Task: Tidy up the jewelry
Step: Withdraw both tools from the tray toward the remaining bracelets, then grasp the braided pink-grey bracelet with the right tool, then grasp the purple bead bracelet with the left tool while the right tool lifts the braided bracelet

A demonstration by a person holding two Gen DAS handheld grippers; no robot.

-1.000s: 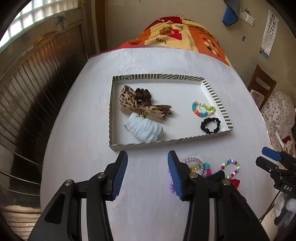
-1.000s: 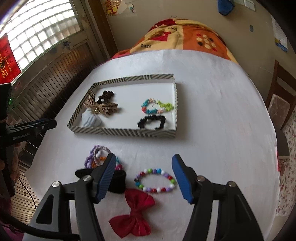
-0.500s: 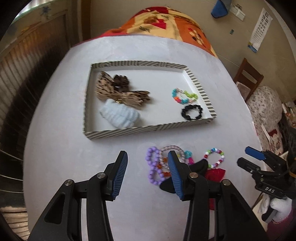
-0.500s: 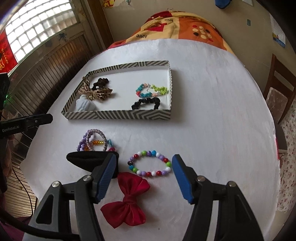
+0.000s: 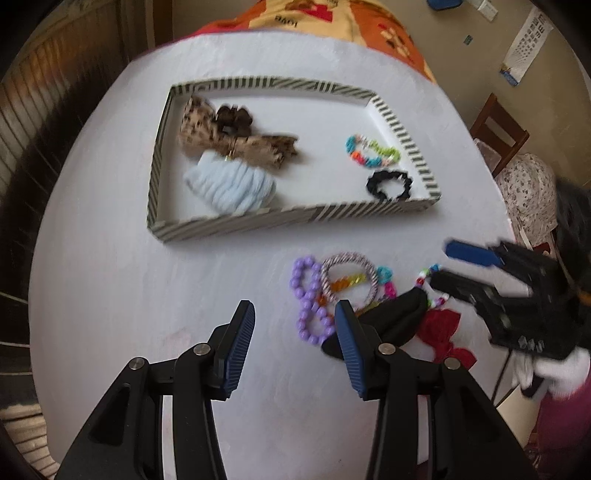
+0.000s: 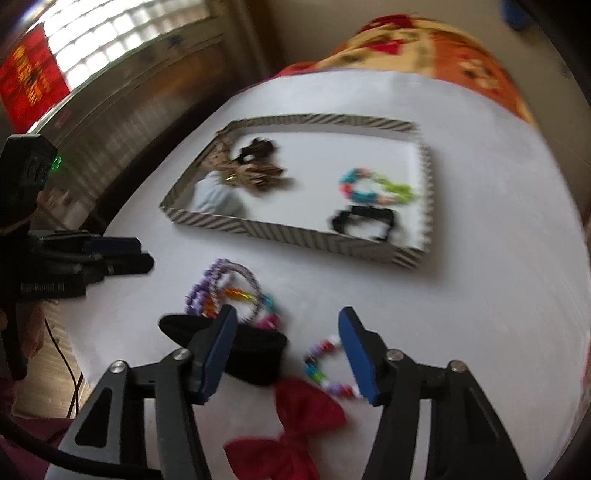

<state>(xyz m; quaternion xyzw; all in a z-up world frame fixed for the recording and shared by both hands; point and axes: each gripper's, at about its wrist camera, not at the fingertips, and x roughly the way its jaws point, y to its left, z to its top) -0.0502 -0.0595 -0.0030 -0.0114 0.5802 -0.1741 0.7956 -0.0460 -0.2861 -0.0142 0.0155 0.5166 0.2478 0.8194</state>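
Note:
The striped tray (image 5: 295, 218) (image 6: 295, 232) holds a leopard bow (image 5: 236, 144), a brown scrunchie, a pale blue scrunchie (image 5: 229, 184), a coloured bracelet (image 5: 373, 151) and a black scrunchie (image 5: 388, 184). In front of it lie a purple bead bracelet (image 5: 306, 302), a twisted ring, a black bow (image 6: 255, 354), a red bow (image 6: 306, 417) and a multicolour bead bracelet (image 6: 321, 365). My left gripper (image 5: 294, 310) is open over the purple bracelet's left edge, holding nothing. My right gripper (image 6: 288, 317) hovers over the bead bracelet, its jaws closing; the pads touch nothing.
The round white table (image 5: 110, 295) drops off close to the front and left. A wooden chair (image 5: 498, 125) stands at the right, and an orange patterned blanket (image 5: 332, 22) lies beyond the far edge. A white-gloved hand (image 5: 554, 369) holds the right gripper.
Both grippers have tipped downward and come nearer the loose pile. The right gripper has slid left over the bead bracelet and its jaws have narrowed. The left gripper's jaws keep the same gap.

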